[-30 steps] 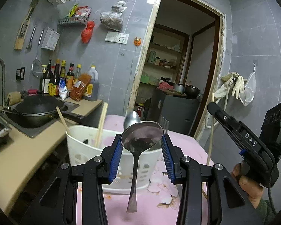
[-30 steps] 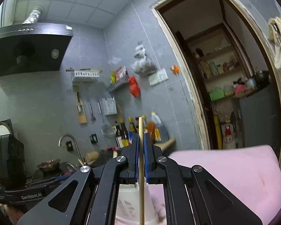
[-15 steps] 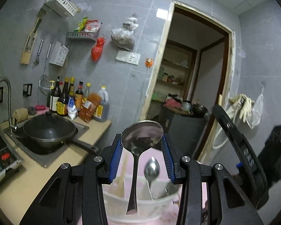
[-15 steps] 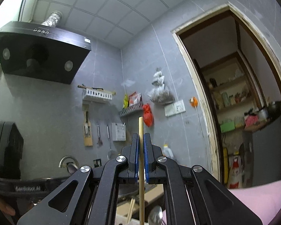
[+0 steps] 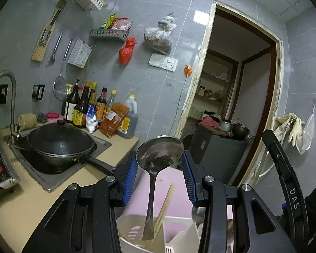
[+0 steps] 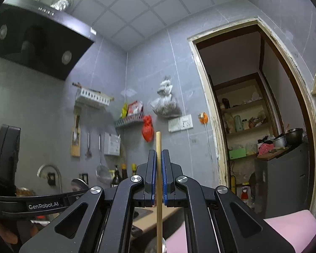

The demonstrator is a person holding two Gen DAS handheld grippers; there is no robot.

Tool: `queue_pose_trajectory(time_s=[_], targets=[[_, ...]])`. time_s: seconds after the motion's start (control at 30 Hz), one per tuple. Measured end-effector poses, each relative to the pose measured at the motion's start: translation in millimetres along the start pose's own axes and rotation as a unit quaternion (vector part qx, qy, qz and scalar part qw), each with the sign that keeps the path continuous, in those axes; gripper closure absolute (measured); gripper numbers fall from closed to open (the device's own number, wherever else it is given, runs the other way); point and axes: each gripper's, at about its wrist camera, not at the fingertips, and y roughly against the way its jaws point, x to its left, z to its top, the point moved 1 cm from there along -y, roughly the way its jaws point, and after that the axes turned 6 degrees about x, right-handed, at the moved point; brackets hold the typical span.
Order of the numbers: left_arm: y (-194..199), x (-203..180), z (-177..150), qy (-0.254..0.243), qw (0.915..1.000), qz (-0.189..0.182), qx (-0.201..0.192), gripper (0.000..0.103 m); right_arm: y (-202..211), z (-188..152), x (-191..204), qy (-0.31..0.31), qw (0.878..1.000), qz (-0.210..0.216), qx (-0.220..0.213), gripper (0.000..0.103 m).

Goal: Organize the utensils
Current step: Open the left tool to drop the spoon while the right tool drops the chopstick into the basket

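Observation:
My left gripper (image 5: pixel 159 164) is shut on a steel ladle (image 5: pixel 159 154), bowl up between the blue pads, handle hanging down. The handle tip hangs over the white plastic utensil holder (image 5: pixel 134 229) at the bottom of the left wrist view. Wooden chopsticks (image 5: pixel 165 206) and a spoon (image 5: pixel 197 210) stand in the holder. My right gripper (image 6: pixel 158 154) is shut on a single wooden chopstick (image 6: pixel 159 189), held upright. The right gripper also shows at the right edge of the left wrist view (image 5: pixel 284 179).
The holder stands on a pink table (image 6: pixel 288 223). A counter with a sink and black wok (image 5: pixel 59 143) lies left, with bottles (image 5: pixel 90 105) behind. An open doorway (image 5: pixel 231 105) is ahead. A range hood (image 6: pixel 38 38) hangs at upper left.
Both grippers have risen and tilted up. The holder has dropped to the bottom of the left view, and the ladle now hangs above it. The grips have not changed.

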Motion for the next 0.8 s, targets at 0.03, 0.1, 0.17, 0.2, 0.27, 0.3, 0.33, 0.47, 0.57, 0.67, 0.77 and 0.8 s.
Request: queue_pose_trajectory(time_s=[0.03,0.1,0.17,0.2,0.27,0.3,0.33,0.47,0.57,0.67,0.77,0.8], targets=[[-1.6,1.1,-4.0,-0.001,1.0,0.001,0.0,0.067,-1.1,-4.2,-0.3,0.002,1.0,-0.001,0.004,0.1],[-3.3,1.7,-8.5,-0.001,1.0,0.003,0.003,0.067,-3.2,-10.5,-0.7,0.005,1.0,-0.003,0.012,0.1],[-4.7,3.0,-11.9,0.0,0.9999,0.0,0.01,0.066,-4.8,-15.8,-1.2,0.007,1.0,0.001,0.023,0.1],[-4.8,3.6,-13.6,0.0,0.9999,0.0,0.014,0.066,-4.6,-18.2,-1.4,0.009,1.0,0.002,0.029,0.099],[-4.1,4.5,-16.3,-0.001,0.9998,-0.001,0.019,0.066,-2.2,-22.0,-2.2,0.016,0.999,0.007,0.042,0.099],[-1.1,5.6,-17.6,-0.001,0.9999,-0.003,0.016,0.066,-1.8,-22.4,-2.6,0.018,0.999,0.008,0.045,0.098],[-0.6,6.2,-17.9,0.0,0.9998,-0.007,0.017,0.066,-0.2,-23.1,-3.0,0.02,0.998,0.01,0.051,0.097],[4.2,4.0,-17.6,0.004,0.9994,-0.02,0.027,0.065,4.6,-22.8,-6.6,0.025,0.996,0.023,0.084,0.09],[7.7,-3.1,-15.7,-0.003,0.9994,-0.018,0.029,0.06,9.2,-19.0,-9.8,0.021,0.995,0.027,0.096,0.079],[10.4,-10.0,-13.3,-0.011,0.9994,-0.018,0.027,0.056,17.3,-10.6,-13.6,0.024,0.994,0.029,0.104,0.077],[14.4,-18.9,-11.7,-0.014,0.9993,-0.021,0.03,0.05,26.4,-2.2,-19.7,0.022,0.993,0.026,0.11,0.063],[16.0,-21.7,-11.7,-0.017,0.9993,-0.018,0.029,0.048,29.1,-0.4,-21.7,0.021,0.993,0.026,0.11,0.055]])
